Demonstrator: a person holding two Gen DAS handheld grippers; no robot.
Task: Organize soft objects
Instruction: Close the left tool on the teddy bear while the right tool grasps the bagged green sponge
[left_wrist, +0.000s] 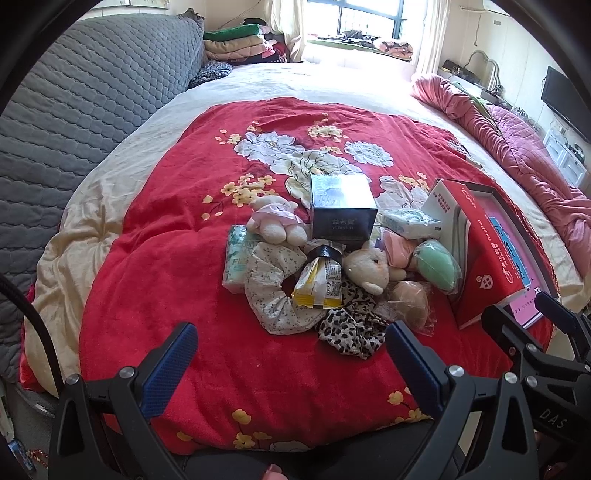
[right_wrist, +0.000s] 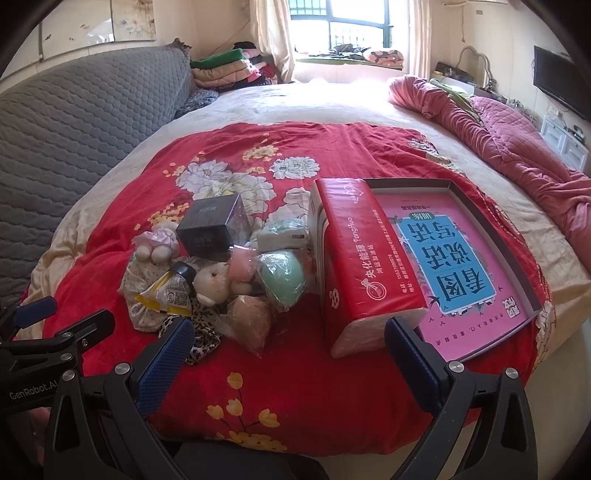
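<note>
Room: bedroom w/ window (right_wrist: 343, 26) at far end, TV (right_wrist: 557, 83) on far-right wall, grey quilted sofa cover (left_wrist: 92, 92) along the bed's far-left side.
Surface: big bed, cream sheet (right_wrist: 332, 107), red floral blanket (left_wrist: 177, 280) spread over it; pink quilt (right_wrist: 517, 144) bunched along the sheet's right edge.
Landmark: dark cube box (left_wrist: 341, 210) stands upright mid-blanket; the pile lies around it.
Plush: 2 – one in pink dress (left_wrist: 275, 221) touching box's left side, one cream lamb-like (left_wrist: 369, 269) just in front of box.
Scrunchies: 2 – floral white (left_wrist: 266, 288) front-left of box, leopard (left_wrist: 351, 328) front of box, partly under the lamb plush.
Sponges in wrap: 2 – mint (left_wrist: 437, 269) and tan (left_wrist: 410, 299), front-right of box.
Other: yellow snack packet (left_wrist: 319, 284) on top of scrunchies; green tissue pack (left_wrist: 236, 258) left of box; white wipes pack (left_wrist: 410, 221) right of box; pink soft item (left_wrist: 395, 247) beside lamb, kind unclear.
Right of box: red tissue brick (right_wrist: 362, 266) leaning on edge of flat box tray (right_wrist: 491, 229), pink-blue booklet (right_wrist: 458, 262) inside tray.
Open room: bare blanket in front of pile and to box's left; far blanket half bare too.
L gripper (left_wrist: 291, 354): jaws spread wide, nothing between, over near blanket short of pile.
R gripper (right_wrist: 291, 343): jaws spread wide, nothing held, near end of tissue brick between the fingers' line.
</note>
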